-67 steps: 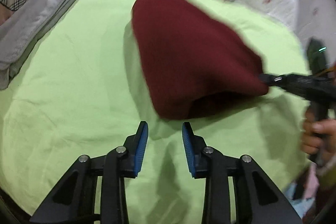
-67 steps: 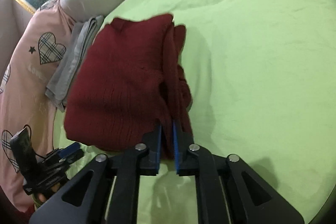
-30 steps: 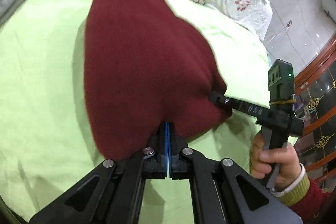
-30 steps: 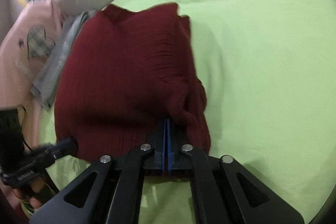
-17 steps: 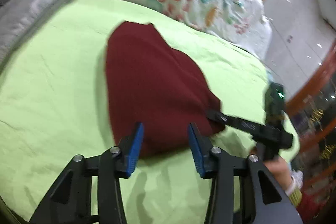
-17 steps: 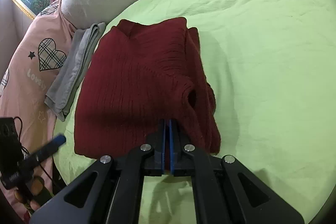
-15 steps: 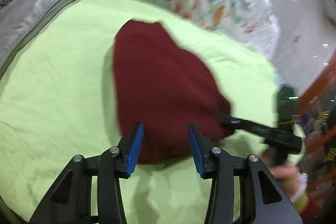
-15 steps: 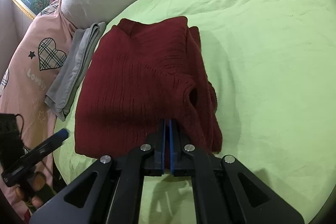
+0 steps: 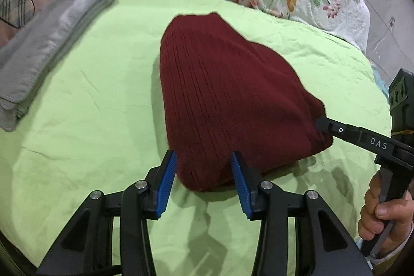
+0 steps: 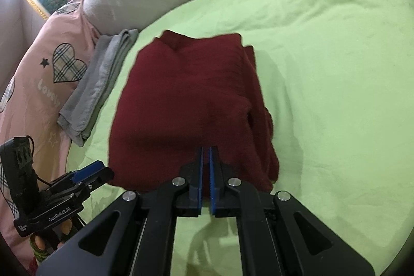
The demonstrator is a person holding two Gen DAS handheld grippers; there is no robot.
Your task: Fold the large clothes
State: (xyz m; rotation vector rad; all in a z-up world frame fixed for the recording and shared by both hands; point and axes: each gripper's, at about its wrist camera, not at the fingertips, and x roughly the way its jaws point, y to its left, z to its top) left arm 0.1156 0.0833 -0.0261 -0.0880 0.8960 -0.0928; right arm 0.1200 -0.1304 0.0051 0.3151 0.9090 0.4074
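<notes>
Letting go on the left: in the left wrist view the left gripper [image 9: 204, 172] is opening, its blue pads [image 9: 167, 180] now standing apart either side of the near edge of the sweater [image 9: 227, 100] and no longer pinching it as they were a second ago. The cloth lies between the jaws, but the pads are not pressing on it. The sweater is lying folded into a compact bundle on the green sheet [image 9: 90, 100], well apart from the folded grey cloth [image 9: 49, 43] by the pillows. At the right edge of this view the right gripper [image 9: 320, 124] is biting the sweater's near right corner, a hand [image 9: 383, 211] gripping its handle.

In the right wrist view the right gripper [image 10: 206, 167] is clamped, pads nearly touching, with the sweater's [image 10: 186, 100] near hem pinched between them; the frame is a bit blurred there. The collar is facing the far side and a sleeve is bunching at the right edge. The left gripper [image 10: 90, 171] is showing at lower left, just off the sweater's corner and clear of the cloth. The grey cloth [image 10: 101, 82] is sitting alongside the pink pillow [image 10: 38, 84].

Reading: this fold is looking laid down, with the left side released first. Right release is probably coming next; dragging the hem on withdrawal could be undoing the fold.
</notes>
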